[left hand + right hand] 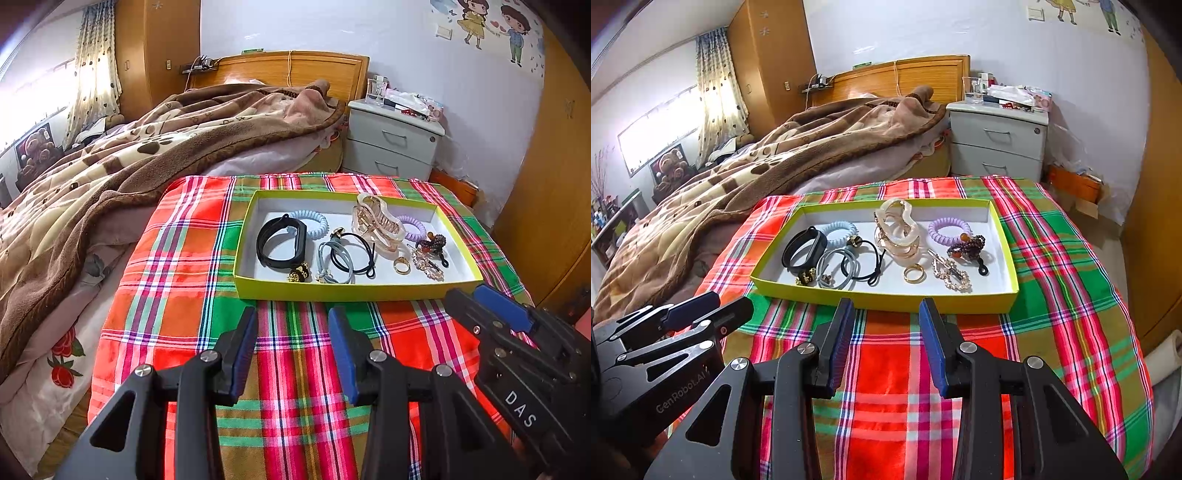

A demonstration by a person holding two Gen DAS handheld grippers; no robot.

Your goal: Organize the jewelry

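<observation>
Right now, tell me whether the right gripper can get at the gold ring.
Probably yes. The right gripper is open and empty, short of the tray. The gold ring lies flat near the tray's front wall, nothing covering it, though the rhinestone clip sits close beside it.

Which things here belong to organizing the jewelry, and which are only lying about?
Job: yellow-green cardboard tray; black rubber wristband; gold metal ring; translucent beige claw clip; lilac spiral hair tie.

Lying about: brown paw-print blanket; grey two-drawer nightstand.

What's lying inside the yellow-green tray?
Tray holds a black band, coil ties, elastics, claw clip, gold ring and rhinestone clip. Whatever lies beneath the claw clip is hidden.
</observation>
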